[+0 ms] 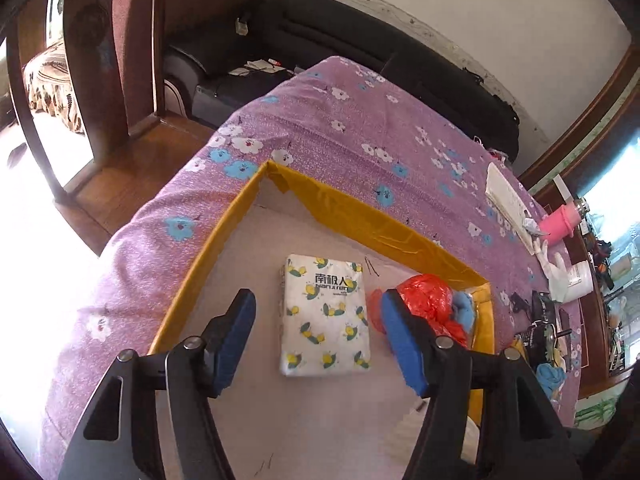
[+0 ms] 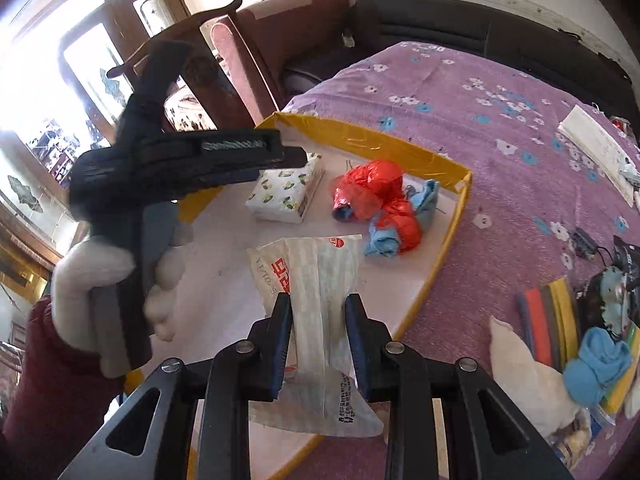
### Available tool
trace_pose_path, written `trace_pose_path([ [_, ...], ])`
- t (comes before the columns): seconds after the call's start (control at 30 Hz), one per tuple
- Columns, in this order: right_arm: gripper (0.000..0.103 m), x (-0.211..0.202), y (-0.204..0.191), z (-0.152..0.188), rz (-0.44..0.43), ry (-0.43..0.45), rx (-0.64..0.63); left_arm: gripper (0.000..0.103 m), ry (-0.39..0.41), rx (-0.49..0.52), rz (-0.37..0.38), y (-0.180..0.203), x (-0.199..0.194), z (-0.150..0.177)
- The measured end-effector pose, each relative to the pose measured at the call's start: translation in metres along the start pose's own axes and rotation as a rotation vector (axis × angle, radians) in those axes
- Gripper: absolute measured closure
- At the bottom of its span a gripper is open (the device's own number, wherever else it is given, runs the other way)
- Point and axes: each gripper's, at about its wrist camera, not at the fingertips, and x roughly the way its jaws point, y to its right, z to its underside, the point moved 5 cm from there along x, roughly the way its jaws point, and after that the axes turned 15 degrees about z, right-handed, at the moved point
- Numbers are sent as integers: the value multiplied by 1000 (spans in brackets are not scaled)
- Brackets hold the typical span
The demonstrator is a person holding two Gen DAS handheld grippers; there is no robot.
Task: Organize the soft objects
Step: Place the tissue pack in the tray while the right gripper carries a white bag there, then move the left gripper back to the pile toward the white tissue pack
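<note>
- Left wrist view: a purple flowered bedspread [image 1: 328, 128] carries a yellow-edged tray [image 1: 360, 208]; inside, a tissue pack [image 1: 326, 314] lies flat, long axis running away, beside a red bag [image 1: 428, 296]; left gripper [image 1: 318, 338] open above it
- Right wrist view: right gripper [image 2: 318, 344] clamps a white packet [image 2: 316, 280], long axis pointing away, over the tray

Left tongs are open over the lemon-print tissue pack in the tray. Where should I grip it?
Grip the white lemon-print tissue pack across its two long sides near mid-length, coming straight down. It lies flat in the yellow-rimmed tray, and the left tongs already straddle it.
</note>
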Motion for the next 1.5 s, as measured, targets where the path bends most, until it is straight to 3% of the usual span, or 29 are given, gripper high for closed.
trace_pose_path([
  [0.27,73,40,-11,-36,111,-23,-37,29,123,40,74,18,-84,38],
  [0.47,65,49,-5,-45,117,-2,0,24,228,95,4,33,-129,63],
  [0.57,50,8,13,-40,29,69,68,23,247,142,-21,49,-138,75],
  [0.63,29,-34,39,-31,23,157,113,22,239,183,-15,67,-137,84],
  [0.73,14,-90,97,-3,106,295,188,16,193,253,37,100,-120,102],
  [0.8,11,-117,143,22,220,362,243,16,142,294,60,120,-100,116],
  [0.93,10,-129,225,70,363,374,368,16,35,349,105,163,-54,146],
  [1.07,10,-110,278,109,361,351,499,16,-64,412,70,196,-9,177],
  [1.13,10,-101,292,122,364,348,529,16,-98,464,1,204,11,188],
  [1.3,10,-86,308,141,371,356,544,16,-154,538,-134,201,45,193],
  [1.5,10,-79,309,147,336,337,542,16,-274,533,-179,192,84,193],
])
